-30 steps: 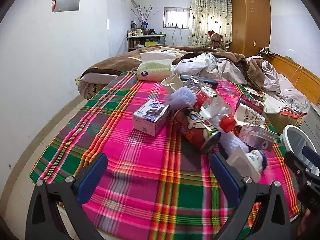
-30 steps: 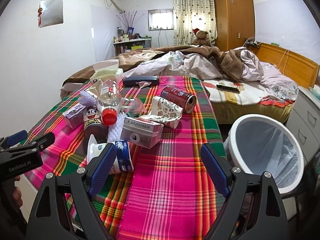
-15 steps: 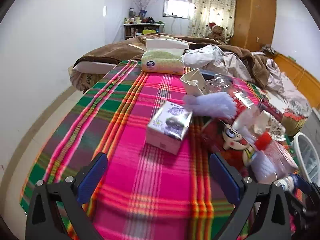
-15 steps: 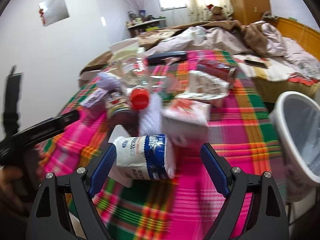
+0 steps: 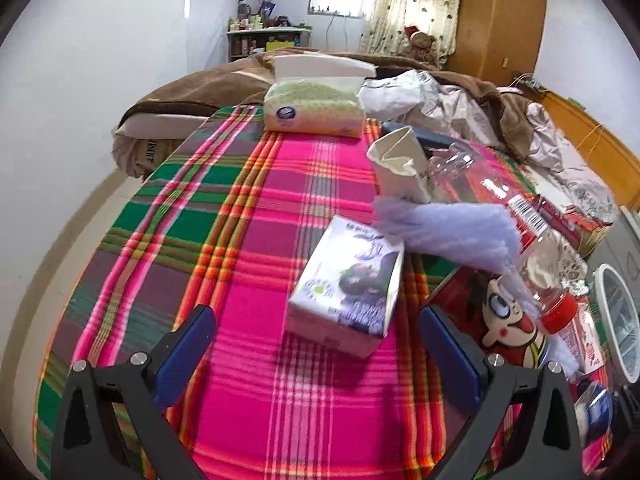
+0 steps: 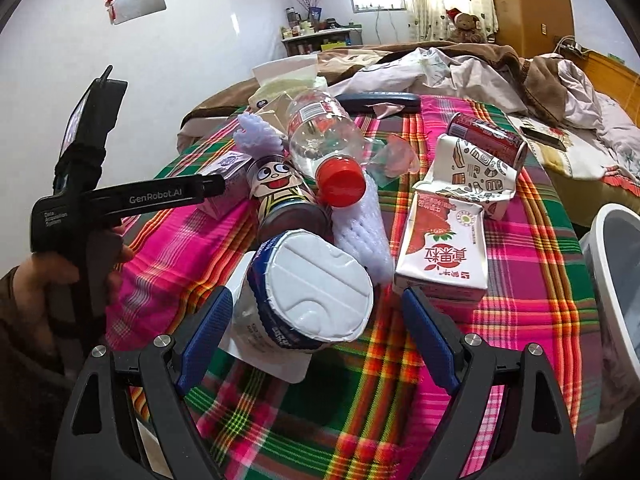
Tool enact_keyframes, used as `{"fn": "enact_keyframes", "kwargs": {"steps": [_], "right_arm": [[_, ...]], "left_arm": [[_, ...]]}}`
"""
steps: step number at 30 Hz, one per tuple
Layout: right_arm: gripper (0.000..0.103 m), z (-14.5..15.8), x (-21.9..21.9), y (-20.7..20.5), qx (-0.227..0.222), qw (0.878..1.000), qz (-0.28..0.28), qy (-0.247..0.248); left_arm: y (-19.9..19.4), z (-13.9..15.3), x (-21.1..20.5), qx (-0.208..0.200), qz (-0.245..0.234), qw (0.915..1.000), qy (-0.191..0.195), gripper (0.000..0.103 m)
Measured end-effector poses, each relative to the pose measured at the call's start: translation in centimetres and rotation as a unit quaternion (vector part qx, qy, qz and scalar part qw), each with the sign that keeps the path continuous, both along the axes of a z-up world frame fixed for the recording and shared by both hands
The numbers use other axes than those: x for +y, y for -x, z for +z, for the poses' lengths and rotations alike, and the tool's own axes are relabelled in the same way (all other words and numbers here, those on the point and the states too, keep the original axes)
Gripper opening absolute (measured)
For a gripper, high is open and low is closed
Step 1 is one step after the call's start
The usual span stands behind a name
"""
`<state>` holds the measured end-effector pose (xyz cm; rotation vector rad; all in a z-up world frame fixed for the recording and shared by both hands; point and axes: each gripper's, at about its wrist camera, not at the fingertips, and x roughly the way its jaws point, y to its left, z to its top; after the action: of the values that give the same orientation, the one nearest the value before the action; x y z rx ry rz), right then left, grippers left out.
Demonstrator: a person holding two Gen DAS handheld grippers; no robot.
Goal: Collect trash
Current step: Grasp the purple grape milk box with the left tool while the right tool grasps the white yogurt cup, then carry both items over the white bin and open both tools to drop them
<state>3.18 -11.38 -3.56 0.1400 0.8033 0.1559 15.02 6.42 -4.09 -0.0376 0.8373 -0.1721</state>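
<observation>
Trash lies piled on a plaid cloth (image 5: 248, 248). My left gripper (image 5: 316, 356) is open, just short of a purple and white carton (image 5: 348, 284). My right gripper (image 6: 316, 320) is open, its fingers on either side of a blue and white cup (image 6: 308, 296) lying on its side. Beside the cup are a red strawberry milk carton (image 6: 444, 252), a clear bottle with a red cap (image 6: 324, 140), a cartoon can (image 6: 280, 196) and white foam netting (image 6: 364, 232). A white bin (image 6: 616, 280) stands at the right edge.
A tissue pack (image 5: 316, 108) lies at the far end of the cloth. A red can (image 6: 488, 140) and a crumpled paper cup (image 6: 472, 168) lie beyond the milk carton. Bedding (image 6: 460, 68) is heaped behind. The left gripper's handle and the hand holding it (image 6: 92, 216) show at left.
Both grippers have moved forward and down toward the pile. The purple carton now sits close between the left fingers, and the blue and white cup now fills the gap between the right fingers.
</observation>
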Motion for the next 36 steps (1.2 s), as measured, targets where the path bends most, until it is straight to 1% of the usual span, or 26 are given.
{"fn": "enact_keyframes", "kwargs": {"steps": [2, 3, 4, 5, 6, 11, 16, 18, 19, 21, 22, 25, 29, 32, 36], "right_arm": [[0.084, 0.1, 0.0, 0.1, -0.005, 1.000, -0.003, -0.001], [0.078, 0.1, 0.1, 0.0, -0.007, 1.000, -0.002, -0.002], [0.069, 0.2, 0.3, 0.0, -0.011, 1.000, -0.001, -0.003], [0.064, 0.2, 0.4, 0.0, -0.014, 1.000, -0.002, -0.003], [0.064, 0.3, 0.5, 0.0, -0.015, 1.000, -0.001, -0.002], [0.063, 0.3, 0.6, -0.1, -0.016, 1.000, -0.001, -0.002], [0.063, 0.5, 0.3, 0.0, -0.021, 1.000, -0.005, 0.006], [0.063, 0.7, 0.2, 0.0, -0.023, 1.000, -0.005, 0.008], [0.063, 0.7, 0.2, 0.0, -0.023, 1.000, -0.005, 0.009], [0.063, 0.7, 0.1, 0.0, -0.023, 1.000, -0.004, 0.010], [0.063, 0.7, 0.1, 0.0, -0.022, 1.000, -0.004, 0.009], [0.063, 0.8, -0.2, 0.0, -0.024, 1.000, -0.004, 0.007], [0.063, 1.0, -0.5, 0.0, -0.027, 1.000, -0.005, 0.003], [0.063, 1.1, -0.7, 0.0, -0.031, 1.000, -0.003, 0.001], [0.063, 1.4, -1.0, 0.3, -0.039, 0.999, -0.002, -0.002]], "left_arm": [[-0.5, -0.2, 0.1, 0.011, -0.008, 0.9997, 0.018, 0.103], [-0.7, -0.3, 0.1, 0.016, -0.011, 0.9995, 0.026, 0.103], [-1.0, -0.5, 0.0, 0.023, -0.011, 0.9994, 0.024, 0.101], [-1.3, -0.6, -0.2, 0.026, -0.012, 0.9994, 0.017, 0.100], [-1.5, -0.7, -0.3, 0.027, -0.011, 0.9995, 0.012, 0.097], [-2.2, -0.4, -0.7, 0.021, -0.016, 0.9996, 0.008, 0.093], [-2.9, -0.6, -0.9, 0.026, -0.020, 0.9994, -0.004, 0.077], [-3.1, -0.8, -1.1, 0.029, -0.022, 0.9993, -0.007, 0.073], [-3.2, -0.9, -1.2, 0.032, -0.023, 0.9992, -0.008, 0.071], [-3.6, -1.3, -1.2, 0.042, -0.022, 0.9989, -0.005, 0.064], [-3.7, -1.4, -1.1, 0.047, -0.022, 0.9986, -0.003, 0.064], [-3.5, -1.3, -1.1, 0.043, -0.019, 0.9989, -0.003, 0.063], [-2.6, -0.6, -0.9, 0.029, -0.014, 0.9994, -0.008, 0.062], [-1.7, 0.2, -0.6, 0.019, -0.013, 0.9997, -0.002, 0.061], [-0.5, 1.2, -0.5, 0.004, -0.011, 0.9999, -0.006, 0.060]]}}
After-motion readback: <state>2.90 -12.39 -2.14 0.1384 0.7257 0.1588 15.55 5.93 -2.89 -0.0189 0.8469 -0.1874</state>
